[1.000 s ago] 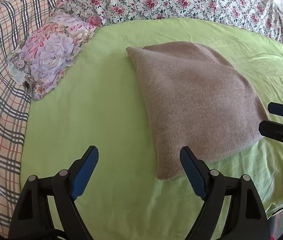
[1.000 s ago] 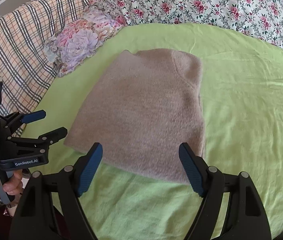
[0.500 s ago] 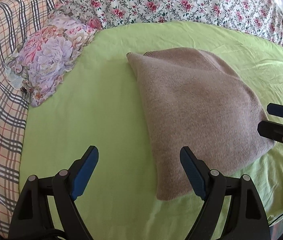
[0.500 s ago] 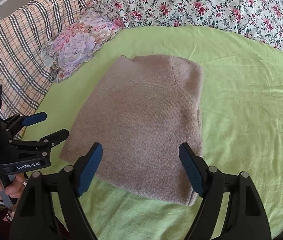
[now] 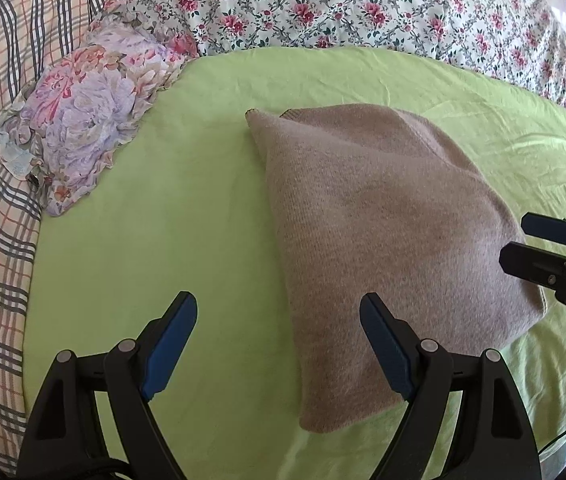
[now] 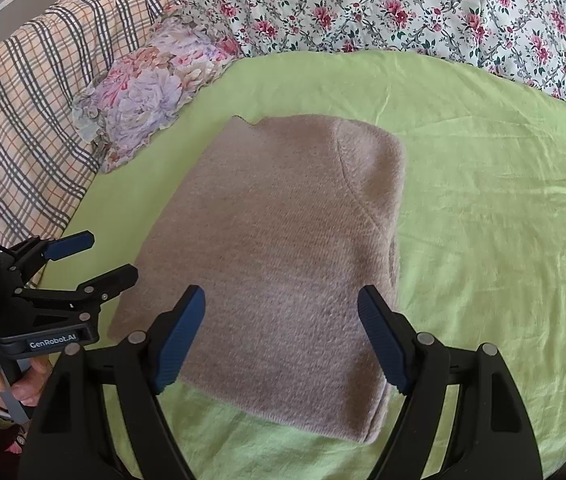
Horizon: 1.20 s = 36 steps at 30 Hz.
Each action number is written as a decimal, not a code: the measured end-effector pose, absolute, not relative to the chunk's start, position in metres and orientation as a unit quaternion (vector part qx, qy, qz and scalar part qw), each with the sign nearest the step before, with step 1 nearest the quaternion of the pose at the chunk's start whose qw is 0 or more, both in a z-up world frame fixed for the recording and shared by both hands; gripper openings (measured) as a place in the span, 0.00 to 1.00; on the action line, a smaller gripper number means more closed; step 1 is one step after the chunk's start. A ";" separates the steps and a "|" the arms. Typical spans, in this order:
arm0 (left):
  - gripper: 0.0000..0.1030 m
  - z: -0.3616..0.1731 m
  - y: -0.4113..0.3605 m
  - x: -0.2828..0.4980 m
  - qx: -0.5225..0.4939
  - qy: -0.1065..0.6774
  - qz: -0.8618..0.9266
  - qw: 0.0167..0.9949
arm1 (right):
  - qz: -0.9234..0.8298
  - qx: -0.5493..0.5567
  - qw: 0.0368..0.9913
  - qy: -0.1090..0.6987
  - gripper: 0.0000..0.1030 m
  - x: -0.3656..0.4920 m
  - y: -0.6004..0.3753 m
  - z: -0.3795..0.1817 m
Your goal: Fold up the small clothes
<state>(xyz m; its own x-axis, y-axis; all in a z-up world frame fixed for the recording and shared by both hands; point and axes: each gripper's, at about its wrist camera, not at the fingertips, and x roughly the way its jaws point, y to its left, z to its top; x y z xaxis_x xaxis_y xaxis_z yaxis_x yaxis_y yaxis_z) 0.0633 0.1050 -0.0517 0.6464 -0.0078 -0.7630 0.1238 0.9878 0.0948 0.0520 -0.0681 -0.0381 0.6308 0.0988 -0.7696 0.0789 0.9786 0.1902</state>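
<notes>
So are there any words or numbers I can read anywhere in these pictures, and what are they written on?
"GenRobot.AI": white letters on the black body of the left gripper, seen in the right wrist view.
A small white label on the gripper's grey handle, by the hand: too small and cut off to read.
Knitted garment, green sheet, pillow and bedding: no writing, only flower and check patterns.
The left wrist view shows no text.

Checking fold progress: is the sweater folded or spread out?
Folded: the beige knit sweater lies as a compact rectangle, stacked layers visible at its near right corner, no sleeves sticking out.
</notes>
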 end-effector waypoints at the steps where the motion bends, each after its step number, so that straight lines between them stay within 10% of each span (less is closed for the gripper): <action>1: 0.81 -0.051 0.105 0.064 0.068 0.419 -0.037 0.905 | 0.005 0.103 0.897 0.430 0.77 0.052 -0.068 -0.038; 36: 0.81 -0.042 0.095 0.070 0.045 0.414 -0.045 0.908 | -0.003 0.101 0.902 0.420 0.77 0.056 -0.068 -0.030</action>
